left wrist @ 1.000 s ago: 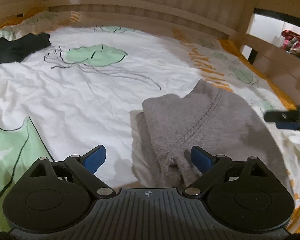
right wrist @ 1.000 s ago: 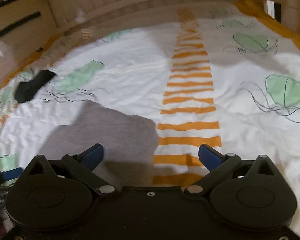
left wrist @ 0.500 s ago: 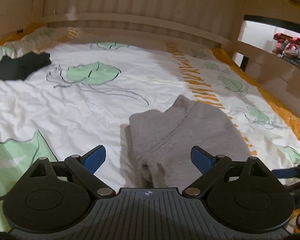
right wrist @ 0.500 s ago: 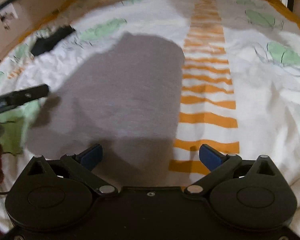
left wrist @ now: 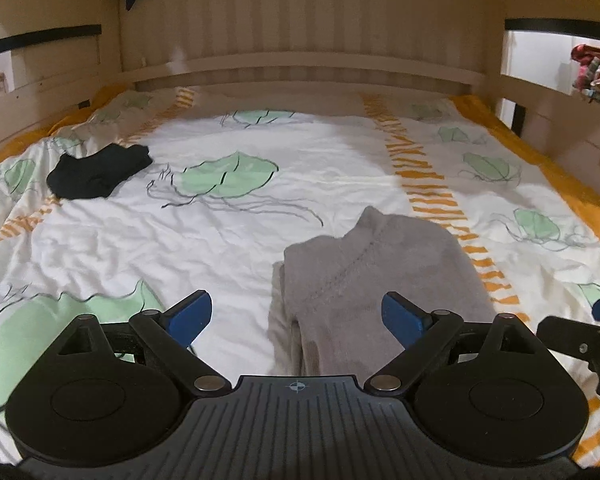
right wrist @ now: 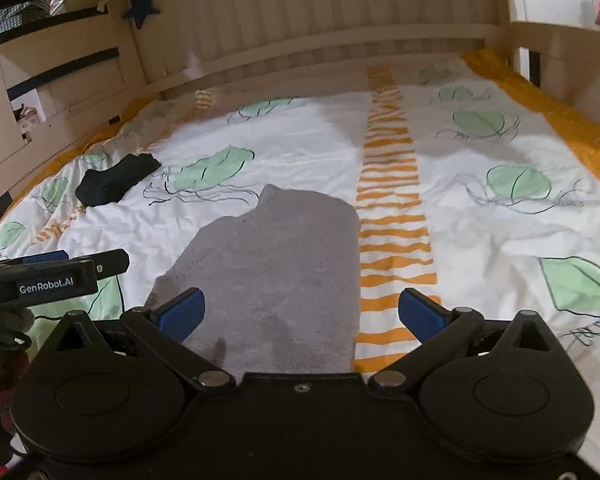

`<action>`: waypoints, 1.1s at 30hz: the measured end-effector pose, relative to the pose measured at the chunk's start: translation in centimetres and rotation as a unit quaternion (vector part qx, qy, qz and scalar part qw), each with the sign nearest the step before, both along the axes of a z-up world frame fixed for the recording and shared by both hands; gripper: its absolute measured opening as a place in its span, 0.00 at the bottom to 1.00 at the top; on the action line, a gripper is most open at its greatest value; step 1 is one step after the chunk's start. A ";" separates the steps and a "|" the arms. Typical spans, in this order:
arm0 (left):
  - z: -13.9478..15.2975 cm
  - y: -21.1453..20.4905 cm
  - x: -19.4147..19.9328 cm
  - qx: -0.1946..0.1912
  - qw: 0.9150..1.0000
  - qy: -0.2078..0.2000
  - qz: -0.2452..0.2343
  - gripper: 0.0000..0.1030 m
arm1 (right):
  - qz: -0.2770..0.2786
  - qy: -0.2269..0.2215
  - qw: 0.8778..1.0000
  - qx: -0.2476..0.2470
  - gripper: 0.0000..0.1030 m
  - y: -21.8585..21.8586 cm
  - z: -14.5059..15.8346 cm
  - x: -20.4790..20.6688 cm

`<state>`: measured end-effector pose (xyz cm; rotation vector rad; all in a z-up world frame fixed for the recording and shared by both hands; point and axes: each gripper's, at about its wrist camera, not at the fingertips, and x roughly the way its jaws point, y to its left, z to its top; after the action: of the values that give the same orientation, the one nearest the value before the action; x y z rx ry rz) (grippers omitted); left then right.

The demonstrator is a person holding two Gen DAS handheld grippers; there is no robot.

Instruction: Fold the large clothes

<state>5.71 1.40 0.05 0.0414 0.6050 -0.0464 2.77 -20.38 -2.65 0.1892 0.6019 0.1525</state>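
A grey garment [left wrist: 380, 276] lies folded into a compact rectangle on the bed, its layered edge facing left; in the right wrist view the grey garment [right wrist: 276, 268] shows a smooth top. My left gripper [left wrist: 296, 314] hovers open just before its near end, nothing between the blue pads. My right gripper [right wrist: 300, 312] is also open and holds nothing, above the garment's near right part. The left gripper [right wrist: 56, 270] shows from the side at the left edge of the right wrist view. Part of the right gripper [left wrist: 588, 340] shows at the right edge of the left wrist view.
The bed carries a white cover [left wrist: 228, 240] printed with green jellyfish and orange stripes. A small black garment [left wrist: 96, 172] lies at the far left. A wooden headboard [left wrist: 300, 40] and side rails enclose the bed. Colourful clothes [left wrist: 596, 72] sit beyond the right rail.
Both grippers have drawn back and risen from the grey garment, so more of the bed and headboard shows. The garment stays folded and still.
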 end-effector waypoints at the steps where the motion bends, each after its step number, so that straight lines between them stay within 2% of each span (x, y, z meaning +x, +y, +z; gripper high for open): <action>1: 0.0 -0.1 -0.3 0.001 1.000 0.003 0.000 0.90 | -0.001 -0.003 1.000 -0.003 1.00 0.0 0.1 -0.3; 5: -0.2 -0.3 -1.2 -0.003 1.000 0.013 -0.008 0.90 | 0.002 -0.013 1.000 -0.009 1.00 0.2 0.3 -1.3; 8: -0.5 -0.3 -1.6 -0.012 0.999 0.028 -0.011 0.90 | 0.007 -0.003 1.000 -0.017 1.00 0.5 0.1 -1.5; 14: -1.3 -0.4 -2.6 -0.013 0.999 0.043 -0.013 0.90 | -0.027 0.013 0.999 -0.040 1.00 0.9 -0.3 -2.4; 20: -1.9 -0.3 -3.1 -0.027 0.998 0.061 -0.016 0.90 | -0.016 0.025 0.999 -0.031 0.99 1.0 -0.7 -2.7; 33: -2.0 -0.1 -3.6 -0.032 0.997 0.064 -0.013 0.90 | -0.010 0.021 0.999 -0.032 0.99 1.7 -0.5 -3.0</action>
<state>2.13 1.26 -1.97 -0.0153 0.7308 -0.0936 -0.25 -18.70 -3.19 0.1360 0.6449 0.1100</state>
